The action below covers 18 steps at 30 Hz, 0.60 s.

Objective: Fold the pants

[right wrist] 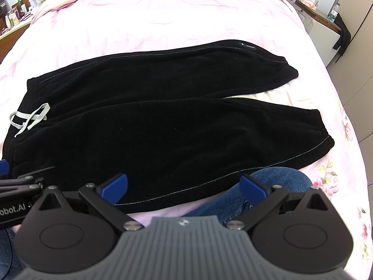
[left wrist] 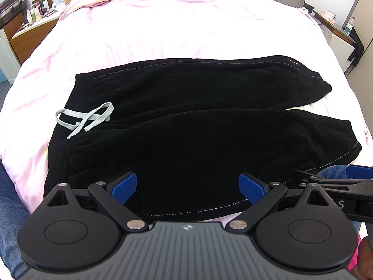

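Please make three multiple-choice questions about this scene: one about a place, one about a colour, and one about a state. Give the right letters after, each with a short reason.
1. Where do the pants lie?
A. on the floor
B. on the pink bedcover
C. on a chair

2. What colour is the drawstring?
A. grey
B. red
C. black

3. How are the fingers of the left gripper?
A. shut on the pants
B. shut on nothing
C. spread apart, holding nothing

Answers:
1 B: pink cover shows all around the black cloth.
2 A: a pale grey band lies at the waist.
3 C: a wide gap separates the blue pads.
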Each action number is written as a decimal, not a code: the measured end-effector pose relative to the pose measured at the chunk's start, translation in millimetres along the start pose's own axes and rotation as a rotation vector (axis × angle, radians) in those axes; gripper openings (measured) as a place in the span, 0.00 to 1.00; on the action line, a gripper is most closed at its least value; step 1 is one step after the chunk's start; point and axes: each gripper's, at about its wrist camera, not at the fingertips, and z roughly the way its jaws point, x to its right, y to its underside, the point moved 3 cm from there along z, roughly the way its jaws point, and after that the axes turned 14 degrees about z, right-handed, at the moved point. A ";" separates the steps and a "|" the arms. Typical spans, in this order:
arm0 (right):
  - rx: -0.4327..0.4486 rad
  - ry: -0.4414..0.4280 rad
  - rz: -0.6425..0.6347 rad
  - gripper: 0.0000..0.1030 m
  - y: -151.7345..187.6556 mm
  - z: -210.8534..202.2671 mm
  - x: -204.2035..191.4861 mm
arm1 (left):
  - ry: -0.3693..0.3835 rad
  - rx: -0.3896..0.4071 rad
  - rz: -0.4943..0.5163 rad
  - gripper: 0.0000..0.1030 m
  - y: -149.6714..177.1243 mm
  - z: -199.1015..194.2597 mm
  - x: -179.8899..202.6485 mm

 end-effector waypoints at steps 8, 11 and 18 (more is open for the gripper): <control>0.028 -0.041 -0.015 0.95 -0.3 6.2 -0.7 | -0.031 0.016 0.060 1.00 -3.1 4.5 0.0; 0.113 -0.088 -0.051 0.95 0.2 7.2 -1.5 | -0.034 0.031 0.103 1.00 -3.1 10.0 -0.9; 0.302 -0.179 -0.236 0.95 -0.4 31.3 -3.8 | -0.046 0.085 0.222 1.00 9.2 35.5 -13.5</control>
